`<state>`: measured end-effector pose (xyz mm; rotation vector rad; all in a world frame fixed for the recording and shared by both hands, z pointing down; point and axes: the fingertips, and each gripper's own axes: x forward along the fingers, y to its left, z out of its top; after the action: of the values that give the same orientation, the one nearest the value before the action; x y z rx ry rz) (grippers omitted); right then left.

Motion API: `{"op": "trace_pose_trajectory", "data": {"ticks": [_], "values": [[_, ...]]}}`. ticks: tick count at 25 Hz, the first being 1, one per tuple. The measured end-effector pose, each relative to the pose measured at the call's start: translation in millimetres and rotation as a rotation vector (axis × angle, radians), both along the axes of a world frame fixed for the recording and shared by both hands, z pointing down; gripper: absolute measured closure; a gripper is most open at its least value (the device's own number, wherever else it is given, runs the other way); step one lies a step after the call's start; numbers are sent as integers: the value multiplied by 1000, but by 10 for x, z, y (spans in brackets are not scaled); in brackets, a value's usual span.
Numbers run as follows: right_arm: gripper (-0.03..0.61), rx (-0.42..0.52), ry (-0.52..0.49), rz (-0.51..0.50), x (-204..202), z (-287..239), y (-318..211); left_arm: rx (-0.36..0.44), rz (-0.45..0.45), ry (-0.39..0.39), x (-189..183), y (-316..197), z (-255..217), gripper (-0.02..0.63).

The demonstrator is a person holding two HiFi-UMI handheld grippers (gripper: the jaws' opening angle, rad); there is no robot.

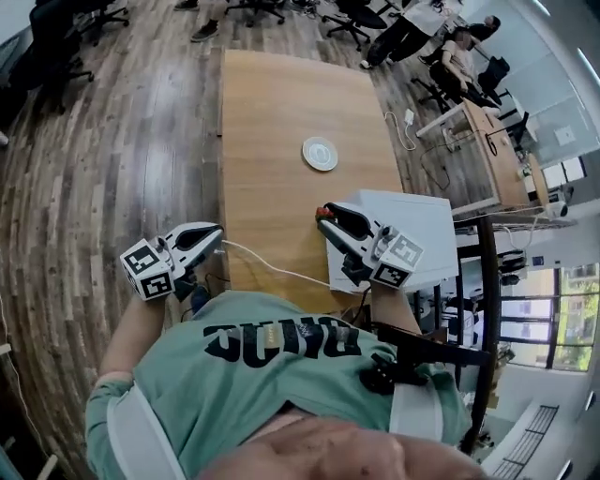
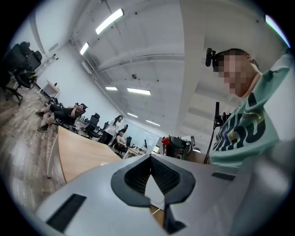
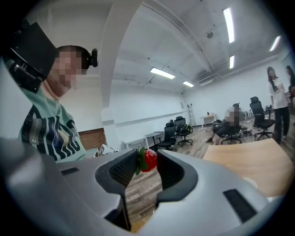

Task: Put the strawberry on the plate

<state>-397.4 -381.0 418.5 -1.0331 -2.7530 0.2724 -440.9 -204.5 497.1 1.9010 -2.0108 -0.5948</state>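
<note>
A small red strawberry (image 3: 148,160) with a green leaf is pinched between the tips of my right gripper (image 3: 146,162), which is shut on it. In the head view that gripper (image 1: 327,217) hovers over the near right part of the wooden table (image 1: 281,103), with the strawberry (image 1: 322,213) at its tip. The round white plate (image 1: 320,153) lies further out on the table, well beyond the strawberry. My left gripper (image 1: 208,233) hangs at the table's near left edge. Its tips (image 2: 150,159) meet and hold nothing.
A white box (image 1: 412,230) sits at the table's right edge under the right gripper. A thin white cable (image 1: 272,267) runs across the near table. A black stand (image 1: 483,309) rises at the right. Office chairs (image 1: 361,14) and seated people (image 1: 450,52) are beyond the far end.
</note>
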Motion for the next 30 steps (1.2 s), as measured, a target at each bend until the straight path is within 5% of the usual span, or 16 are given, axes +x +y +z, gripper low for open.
{"op": "trace_pose_trajectory", "data": {"ticks": [6, 9, 18, 30], "values": [[439, -103, -47, -223, -270, 115, -149, -71, -154, -9, 194, -370, 50, 611], [439, -114, -47, -246, -257, 92, -170, -123, -180, -13, 336, -339, -43, 611], [439, -64, -62, 10, -115, -87, -842, -102, 0, -103, -182, -975, -257, 611], [439, 37, -37, 109, -433, -99, -1636, -135, 82, -130, -537, -1871, -257, 611]]}}
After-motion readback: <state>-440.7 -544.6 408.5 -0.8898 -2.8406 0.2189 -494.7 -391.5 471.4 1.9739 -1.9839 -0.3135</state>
